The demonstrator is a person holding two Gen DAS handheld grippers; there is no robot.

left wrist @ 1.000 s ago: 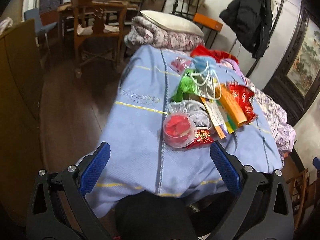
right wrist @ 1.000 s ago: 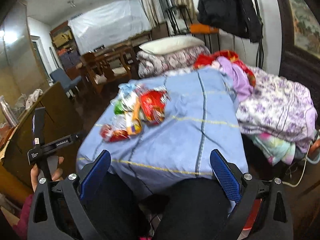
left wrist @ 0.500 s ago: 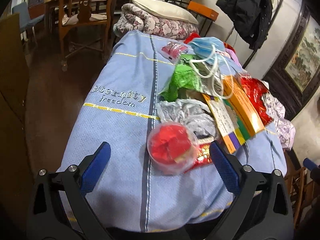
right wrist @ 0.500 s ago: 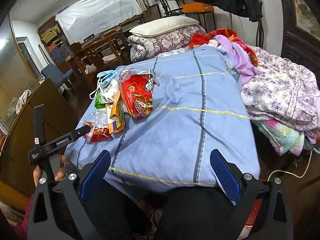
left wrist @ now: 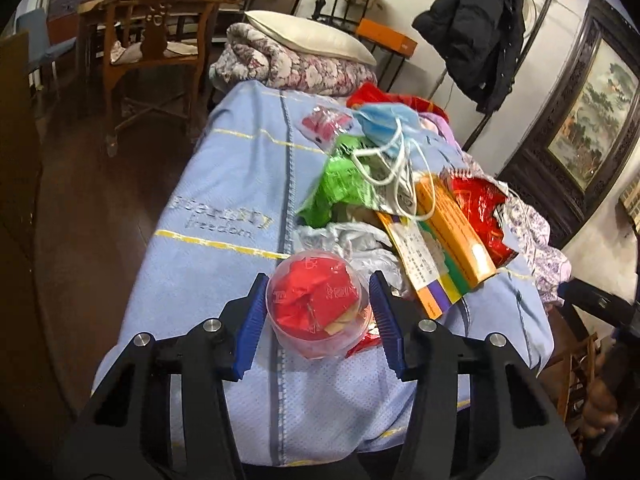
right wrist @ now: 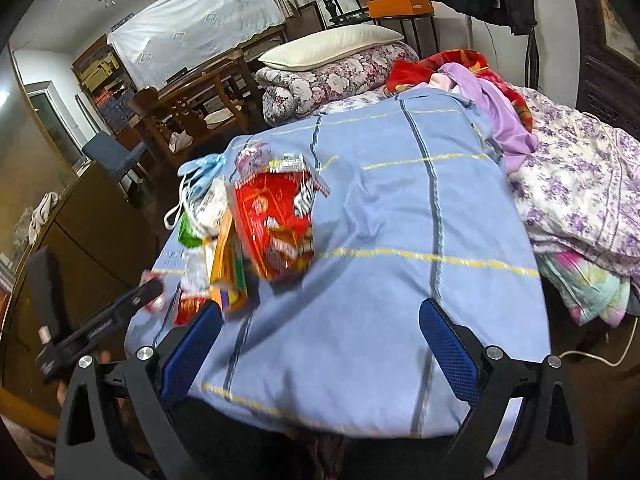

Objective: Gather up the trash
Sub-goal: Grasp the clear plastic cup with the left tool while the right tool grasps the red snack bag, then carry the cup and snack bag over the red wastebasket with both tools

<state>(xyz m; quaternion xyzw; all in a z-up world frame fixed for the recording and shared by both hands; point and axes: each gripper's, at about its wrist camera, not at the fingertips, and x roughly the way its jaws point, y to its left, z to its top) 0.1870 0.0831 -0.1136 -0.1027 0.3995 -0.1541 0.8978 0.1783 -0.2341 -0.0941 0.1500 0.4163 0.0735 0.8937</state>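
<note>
the first pick of the trash is being made. the clear cup point(left wrist: 316, 304), stuffed with red wrappers, is sitting on the blue cover point(left wrist: 224, 280) at the near end of the trash pile point(left wrist: 404, 208). the left tongs point(left wrist: 318, 312) are being closed around it, pads just beside its walls; contact cannot be told. the right tongs point(right wrist: 320, 344) are being held wide open and empty over bare cover. next, a gentle squeeze is judged necessary, then a lift.
</note>
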